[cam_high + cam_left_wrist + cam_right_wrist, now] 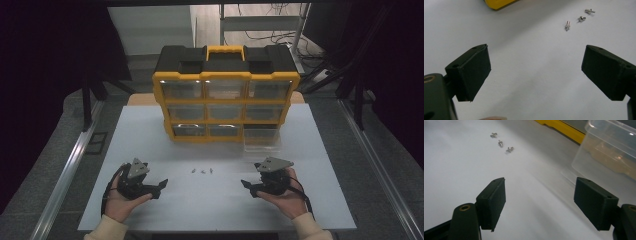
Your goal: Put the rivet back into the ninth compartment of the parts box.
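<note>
1. I see three small metal screws (202, 171) lying in a short row on the white table (150, 130), about midway between its left and right edges and nearer the front edge than the back. They are apart from each other, and bare tabletop lies all round them.
2. My left gripper (161, 186) sits near the front left corner, jaws spread wide with nothing between them; in the left gripper view (536, 72) the screws (579, 18) lie ahead and to the right, well apart from the jaws.
3. My right gripper (246, 186) sits near the front right corner, jaws also spread and holding nothing; in the right gripper view (540, 202) the screws (501, 143) lie ahead to the left.
4. A yellow and black organiser (226, 95) stands at the back edge. Its clear bottom right drawer (261, 138) is pulled out onto the table; in the right gripper view that drawer (609, 150) is just ahead to the right of the jaws.
5. Both hands cradle the grippers from below, jaws pointing inward toward the table's middle. The room around is dark, with metal rails running along the floor beyond both side edges.
</note>
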